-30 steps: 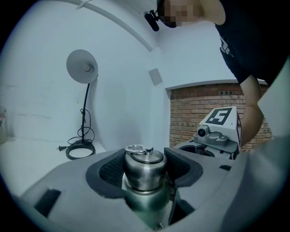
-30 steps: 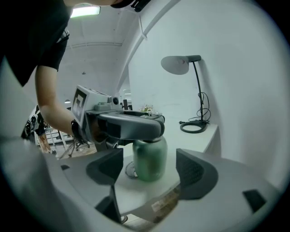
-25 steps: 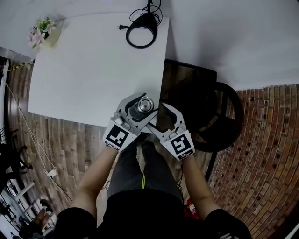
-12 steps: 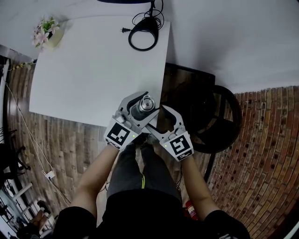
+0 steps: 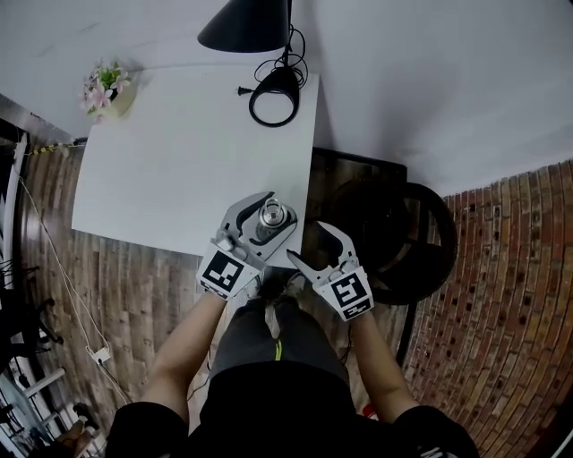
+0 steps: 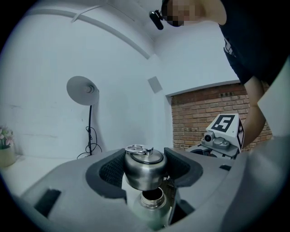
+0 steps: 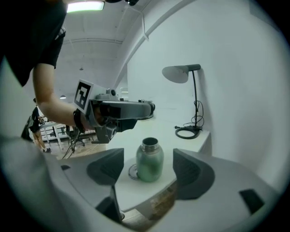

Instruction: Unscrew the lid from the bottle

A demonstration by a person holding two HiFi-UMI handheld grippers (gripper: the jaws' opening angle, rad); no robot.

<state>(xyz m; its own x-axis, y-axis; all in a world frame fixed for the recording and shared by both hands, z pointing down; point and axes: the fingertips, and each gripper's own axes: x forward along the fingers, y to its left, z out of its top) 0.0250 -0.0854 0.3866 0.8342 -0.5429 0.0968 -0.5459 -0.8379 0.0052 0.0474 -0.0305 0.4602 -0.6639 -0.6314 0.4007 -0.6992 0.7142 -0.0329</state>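
Note:
A steel lid with a ring handle is clamped between the pads of my left gripper. It hangs just above the open neck of the green steel bottle. The bottle stands upright near the front edge of the white table. My right gripper is open and drawn back from the bottle, off the table's edge. In the head view the lid in my left gripper hides the bottle, and my right gripper is beside it, lower right.
A black desk lamp stands at the table's far right corner with its round base and cable. A flower pot sits at the far left corner. A dark round chair stands right of the table.
My left gripper has risen and taken the lid off the bottle's neck. My right gripper has let go of the bottle and pulled back toward the person.

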